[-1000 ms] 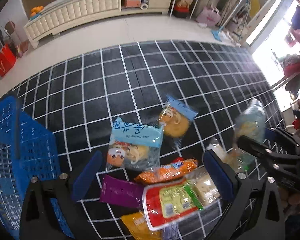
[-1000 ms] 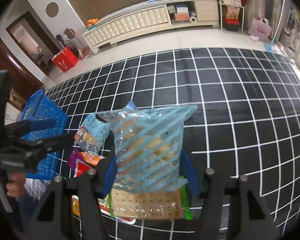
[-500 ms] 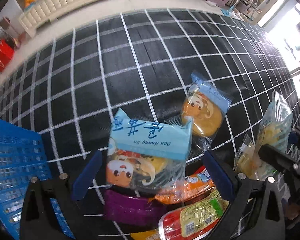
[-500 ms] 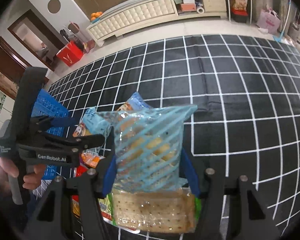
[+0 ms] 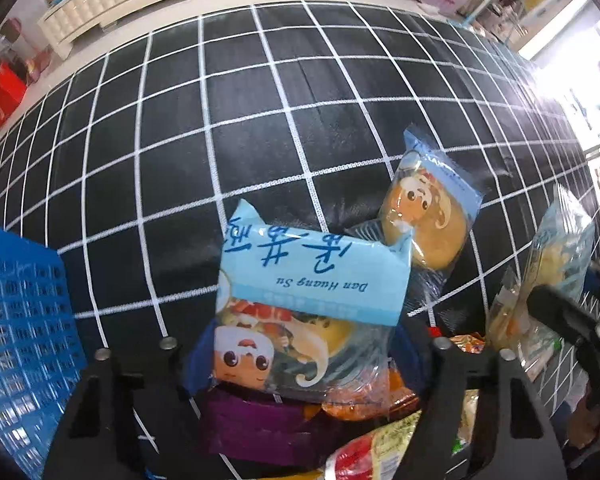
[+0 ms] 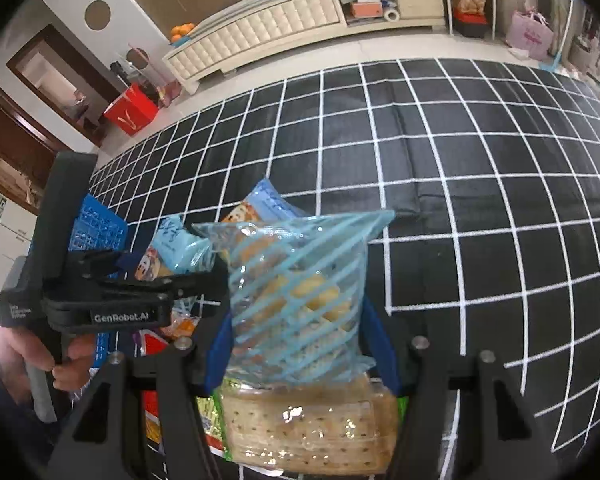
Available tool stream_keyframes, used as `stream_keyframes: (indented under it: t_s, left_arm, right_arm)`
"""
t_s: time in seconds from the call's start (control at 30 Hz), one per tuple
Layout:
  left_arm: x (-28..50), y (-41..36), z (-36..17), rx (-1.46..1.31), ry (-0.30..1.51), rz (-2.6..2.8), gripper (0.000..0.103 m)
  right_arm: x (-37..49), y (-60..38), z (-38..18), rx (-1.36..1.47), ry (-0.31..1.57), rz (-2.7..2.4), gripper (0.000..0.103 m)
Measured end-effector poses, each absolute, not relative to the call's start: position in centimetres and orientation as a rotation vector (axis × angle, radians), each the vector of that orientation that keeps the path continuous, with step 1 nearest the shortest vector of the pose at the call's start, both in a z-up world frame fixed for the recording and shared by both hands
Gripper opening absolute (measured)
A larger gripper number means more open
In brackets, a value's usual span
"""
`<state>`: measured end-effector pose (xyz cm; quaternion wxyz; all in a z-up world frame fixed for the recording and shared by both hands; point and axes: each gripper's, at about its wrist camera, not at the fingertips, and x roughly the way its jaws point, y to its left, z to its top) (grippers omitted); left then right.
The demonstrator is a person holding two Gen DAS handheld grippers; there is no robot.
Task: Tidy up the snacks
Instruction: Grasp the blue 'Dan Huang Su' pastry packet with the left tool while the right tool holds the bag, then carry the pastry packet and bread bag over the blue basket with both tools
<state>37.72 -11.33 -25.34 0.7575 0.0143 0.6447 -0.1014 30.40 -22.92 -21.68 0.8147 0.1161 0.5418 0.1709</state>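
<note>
My left gripper [image 5: 300,356] is shut on a light blue cartoon pastry packet [image 5: 312,304] and holds it above the snack pile. A second, similar packet [image 5: 432,220] lies on the black grid mat behind it. My right gripper [image 6: 300,340] is shut on a clear bag with blue stripes [image 6: 300,292], full of yellow snacks, held above a cracker pack [image 6: 308,432]. That striped bag also shows in the left wrist view [image 5: 560,260]. The left gripper with its packet [image 6: 168,256] shows in the right wrist view.
A blue plastic basket [image 5: 20,320] stands at the left on the mat; it also shows in the right wrist view [image 6: 96,228]. Below the left gripper lie a purple packet [image 5: 260,428], an orange packet [image 5: 360,408] and a red-and-green pack [image 5: 380,456]. A white cabinet [image 6: 280,28] lines the far wall.
My left gripper has come down over the light blue cartoon packet and shut on it. My right gripper still holds the striped bag, almost unmoved.
</note>
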Motion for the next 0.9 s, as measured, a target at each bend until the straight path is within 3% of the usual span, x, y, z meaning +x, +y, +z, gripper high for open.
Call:
stream_keyframes:
  t_s: [0.3, 0.9]
  left_arm:
    - [33.9, -10.0, -20.4, -0.042, 1.29, -0.202, 0.066]
    - [24.4, -5.6, -6.7, -0.068, 1.067, -0.236, 0.066]
  right_arm:
    - [28.7, -23.0, -19.7, 0.258, 1.145, 0.35, 0.065]
    - [21.6, -17.3, -8.5, 0.172, 0.969, 0.414, 0.065]
